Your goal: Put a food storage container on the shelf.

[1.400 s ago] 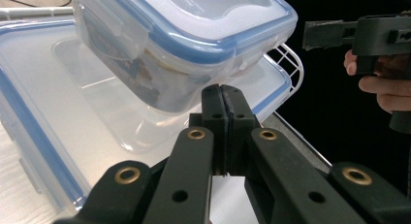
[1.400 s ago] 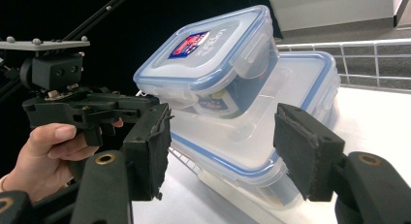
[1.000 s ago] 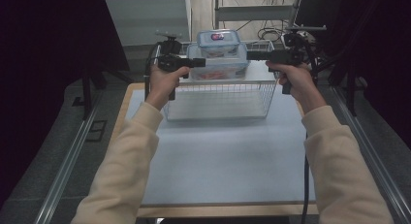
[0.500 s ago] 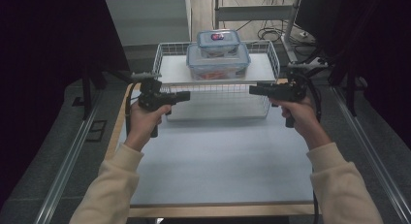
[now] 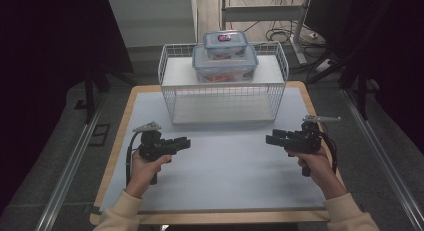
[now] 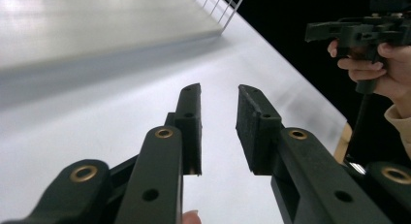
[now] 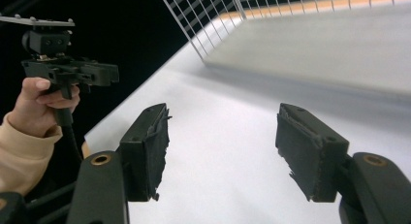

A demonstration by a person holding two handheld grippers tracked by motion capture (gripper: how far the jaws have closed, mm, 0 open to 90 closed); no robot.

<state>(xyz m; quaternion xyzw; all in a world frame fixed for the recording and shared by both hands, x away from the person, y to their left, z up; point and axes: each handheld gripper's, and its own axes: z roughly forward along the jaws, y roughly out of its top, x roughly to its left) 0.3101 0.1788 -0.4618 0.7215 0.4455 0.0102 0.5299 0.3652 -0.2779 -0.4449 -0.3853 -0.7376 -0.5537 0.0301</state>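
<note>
resting low over the white table mat, left gripper at 8 o'clock, right gripper at 4 o'clock, both spread and empty, the left's jaws just having been opening; two stacked clear plastic lidded containers sitting atop the white wire shelf rack at 12 o'clock, well apart, likely already set down.

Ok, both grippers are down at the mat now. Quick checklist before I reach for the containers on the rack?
1. Left gripper empty: ok; jaws just opened, nothing between them.
2. Right gripper empty and open: ok.
3. Small container sits square on the large container: ok.
4. Wire rack stands upright on the white mat: ok.
5. Lids latched: cannot tell.
</note>
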